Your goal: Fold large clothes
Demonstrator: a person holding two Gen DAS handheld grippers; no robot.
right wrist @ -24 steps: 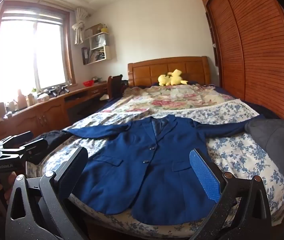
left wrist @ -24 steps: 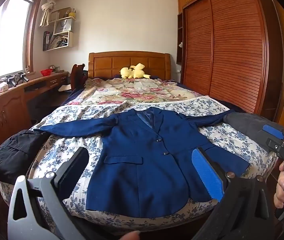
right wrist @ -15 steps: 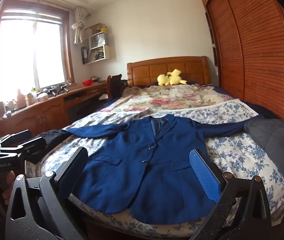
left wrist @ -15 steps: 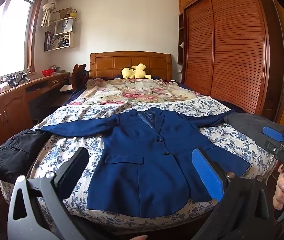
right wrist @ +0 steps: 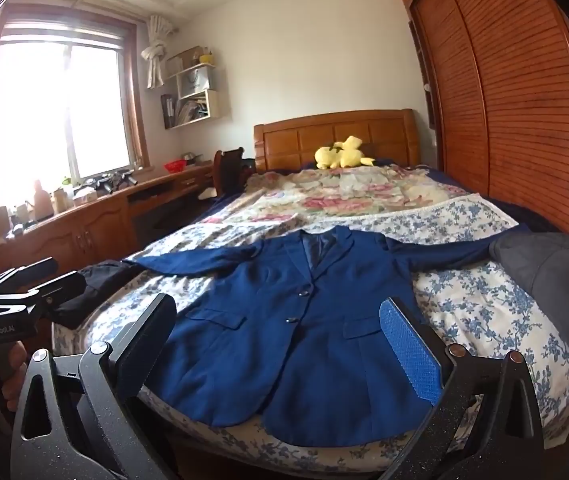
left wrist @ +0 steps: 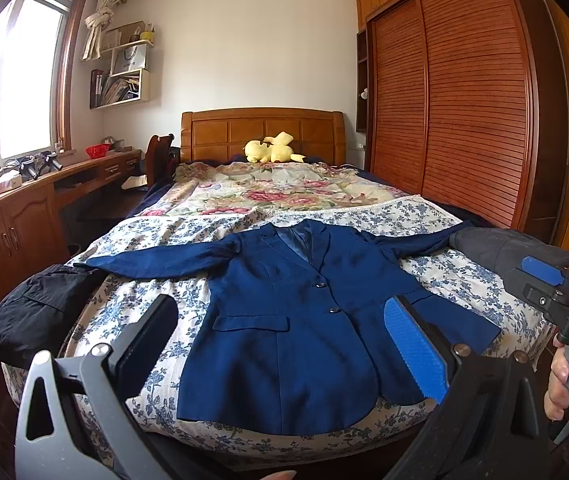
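Jacket: a navy blazer lies face up and buttoned on the near part of the bed, collar toward the headboard, hem at the foot edge, both sleeves spread out to the sides.
Left sleeve end: it reaches toward a black garment bunched at the bed's left edge; whether they touch I cannot tell.
Right sleeve end: it runs up to a dark grey garment lying on the right side of the bed.
Left gripper: fingers spread wide apart, nothing between them, hovering short of the hem and angled slightly down.
Right gripper: also spread wide and empty, hovering before the foot of the bed beside the left one.
Hands: a person's right hand holds its tool's handle at the edge of the left view.
Progress: by my reading the blazer is laid out flat, but no fold shows; sleeves, sides and length are all left to do.
Next step, likely: bring a sleeve or side panel in over the front.
Surroundings: a yellow plush toy rests by the headboard, well clear.
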